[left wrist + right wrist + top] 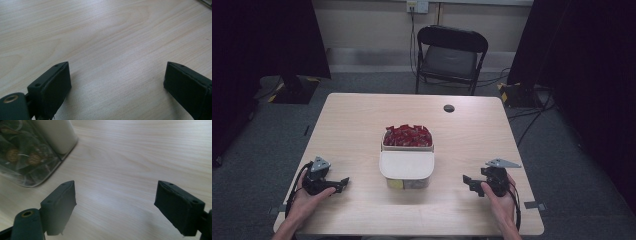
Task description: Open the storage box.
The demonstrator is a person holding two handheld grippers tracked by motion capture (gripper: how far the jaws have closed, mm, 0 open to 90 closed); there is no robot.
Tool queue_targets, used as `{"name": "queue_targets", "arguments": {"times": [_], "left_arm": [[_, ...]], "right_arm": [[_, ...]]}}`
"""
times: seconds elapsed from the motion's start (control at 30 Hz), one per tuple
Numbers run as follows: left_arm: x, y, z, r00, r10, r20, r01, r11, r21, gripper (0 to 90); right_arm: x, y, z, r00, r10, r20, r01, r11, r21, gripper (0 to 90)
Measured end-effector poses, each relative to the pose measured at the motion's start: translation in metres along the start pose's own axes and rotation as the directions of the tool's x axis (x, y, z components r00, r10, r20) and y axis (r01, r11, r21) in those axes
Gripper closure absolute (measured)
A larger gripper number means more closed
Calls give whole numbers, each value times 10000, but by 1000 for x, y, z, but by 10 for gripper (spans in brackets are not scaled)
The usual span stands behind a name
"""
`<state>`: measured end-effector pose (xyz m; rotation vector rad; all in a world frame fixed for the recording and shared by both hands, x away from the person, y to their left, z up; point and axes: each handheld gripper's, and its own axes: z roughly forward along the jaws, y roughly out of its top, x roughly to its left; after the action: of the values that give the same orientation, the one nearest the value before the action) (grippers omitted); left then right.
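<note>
At the table's middle stands a clear container with red packets heaped in its far part. A white lid lies across its near part. My left gripper rests low near the table's front left, pointing toward the container. Its jaws stand wide apart over bare wood. To the container's right, my right gripper points at it. Its jaws are also apart with nothing between them. The right gripper view shows the container's clear corner and the white lid at upper left.
The light wooden table has a dark cable hole at its far side. Behind the table stands a black folding chair. Dark curtains hang at both sides, and cables lie on the floor at the right.
</note>
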<state>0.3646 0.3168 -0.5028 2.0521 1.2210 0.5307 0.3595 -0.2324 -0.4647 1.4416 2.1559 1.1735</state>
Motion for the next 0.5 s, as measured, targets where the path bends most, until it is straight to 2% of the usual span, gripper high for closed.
{"name": "queue_targets", "arguments": {"times": [0.23, 0.4, 0.5], "left_arm": [[0, 0, 0, 10000, 5, 0, -5, 10000, 8, 69], [0, 0, 0, 10000, -4, 1, 4, 10000, 4, 69], [0, 0, 0, 10000, 3, 1, -3, 10000, 8, 69]], "right_arm": [[22, 10, -1, 9962, -488, -716, 470, 9986, -261, 159], [29, 20, 2, 9944, -703, -787, 676, 9970, -364, 155], [37, 32, 10, 9909, -807, -1080, 769, 9963, -388, 153]]}}
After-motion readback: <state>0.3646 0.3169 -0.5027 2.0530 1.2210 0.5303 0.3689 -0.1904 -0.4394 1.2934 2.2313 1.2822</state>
